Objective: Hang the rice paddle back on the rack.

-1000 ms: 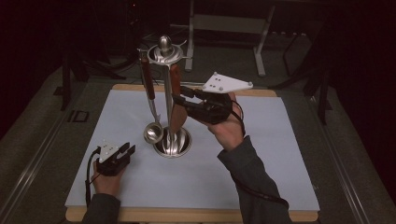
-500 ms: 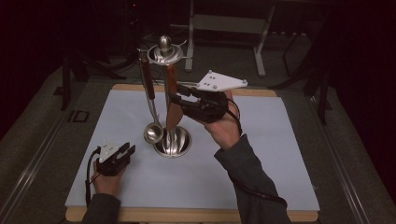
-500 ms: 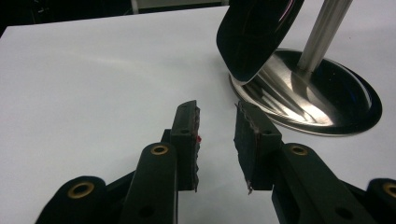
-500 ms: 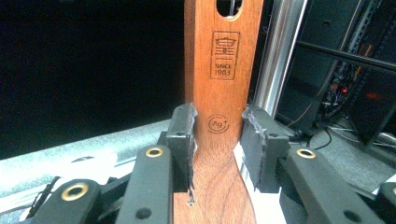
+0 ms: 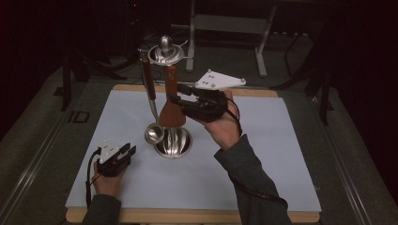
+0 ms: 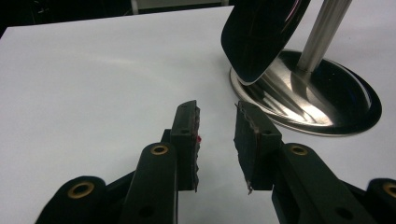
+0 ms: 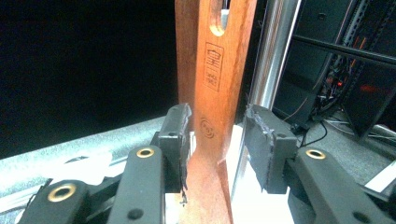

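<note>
Hanging on the steel utensil stand [image 5: 165, 52], the wooden spatula [image 5: 172, 107] sits between the right gripper [image 5: 174, 93] jaws, which have just been opening; a gap shows beside one pad. Its blade hides part of the stand's post. The left gripper [image 5: 129, 150] rests released on the table [image 5: 281, 154], near the ladle [image 5: 154, 133].

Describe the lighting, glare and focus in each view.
High view: dim, the room black beyond the pale table mat, glints on the polished steel utensil stand. Left gripper view: bright mat, streaky reflections on the stand's base, near jaws soft. Right gripper view: the brown wooden spatula handle is warmly lit and sharp, the background dark.
</note>
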